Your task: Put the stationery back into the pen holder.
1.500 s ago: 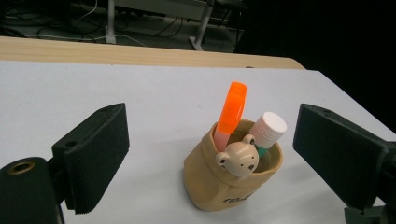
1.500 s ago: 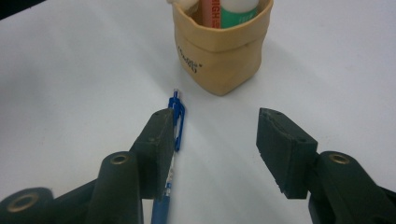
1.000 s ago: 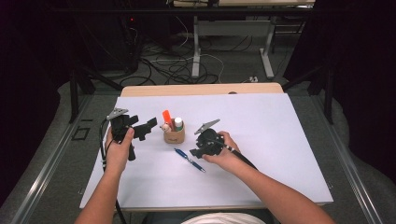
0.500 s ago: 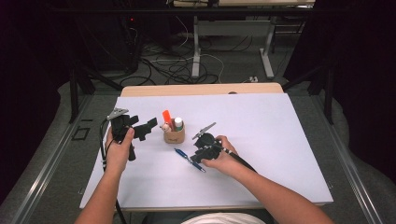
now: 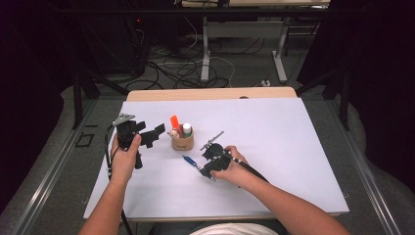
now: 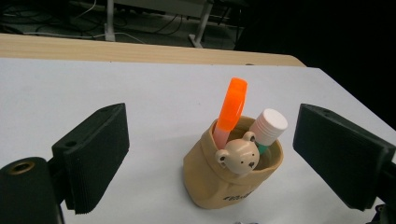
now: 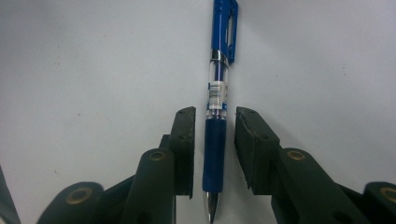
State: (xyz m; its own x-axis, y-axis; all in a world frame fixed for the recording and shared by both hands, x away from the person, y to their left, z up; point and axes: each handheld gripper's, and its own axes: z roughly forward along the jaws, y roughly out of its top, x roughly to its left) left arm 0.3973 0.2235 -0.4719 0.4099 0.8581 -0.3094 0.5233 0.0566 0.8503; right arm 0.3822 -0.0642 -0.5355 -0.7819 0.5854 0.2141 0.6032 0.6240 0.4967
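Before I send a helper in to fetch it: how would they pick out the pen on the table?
On the white table, find the tan bear-faced holder near the middle. Just in front of it, toward the person, the blue pen lies flat between the right gripper's jaws. Unlike the orange highlighter standing in the holder, it lies loose on the table.

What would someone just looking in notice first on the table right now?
Probably the blue pen lying flat on the white table, with the right gripper lowered over it; its jaws have just been closing, the dark grip between them with narrow gaps either side. Next, the tan bear-faced cup near the middle, holding an orange marker and a white-capped tube, with the left gripper open before it.
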